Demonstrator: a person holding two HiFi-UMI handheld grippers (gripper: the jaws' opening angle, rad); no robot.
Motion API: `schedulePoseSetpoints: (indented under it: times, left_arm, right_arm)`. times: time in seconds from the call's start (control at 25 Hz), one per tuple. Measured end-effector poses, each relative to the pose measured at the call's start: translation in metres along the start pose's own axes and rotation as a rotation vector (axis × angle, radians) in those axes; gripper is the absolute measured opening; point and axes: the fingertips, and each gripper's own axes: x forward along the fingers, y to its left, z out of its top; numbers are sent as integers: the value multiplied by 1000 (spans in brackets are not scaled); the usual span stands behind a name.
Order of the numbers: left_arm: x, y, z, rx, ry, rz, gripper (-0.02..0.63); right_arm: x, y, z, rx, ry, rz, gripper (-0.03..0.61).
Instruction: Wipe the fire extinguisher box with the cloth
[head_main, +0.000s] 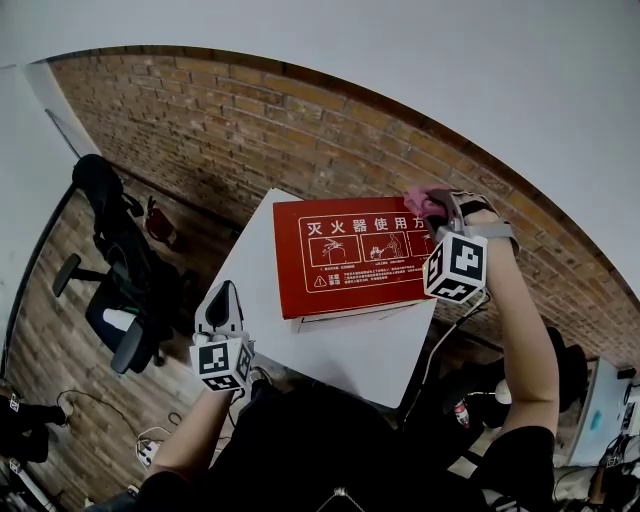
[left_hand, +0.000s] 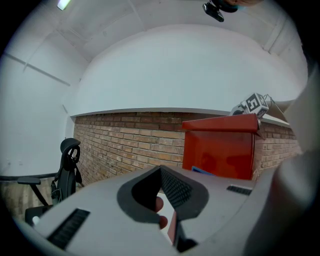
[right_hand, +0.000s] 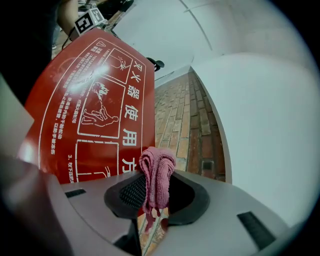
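Red fire extinguisher box (head_main: 355, 255), pink cloth (right_hand: 156, 177)
White lettering and outline drawings on the red face; ribbed knit on the cloth; white surface (head_main: 350, 352); reddish-brown brick wall (head_main: 300, 130).

The fire extinguisher box (head_main: 355, 255) lies on the table (head_main: 350, 362), chair (head_main: 125, 275) to its left.

White table (head_main: 345, 362) by the brick wall, red fire extinguisher box (head_main: 350, 258) on its far right part, bare white top along the left and near edges, wood-plank floor (head_main: 60, 340) left, black office chair (head_main: 118, 262) on it
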Motion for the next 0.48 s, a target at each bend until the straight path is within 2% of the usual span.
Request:
schedulePoseSetpoints:
  times: [0.48]
  left_arm:
    - [-15, 24, 1, -8, -4, 17, 29]
  right_arm:
    - [-2, -1, 31, -15, -14, -2, 106]
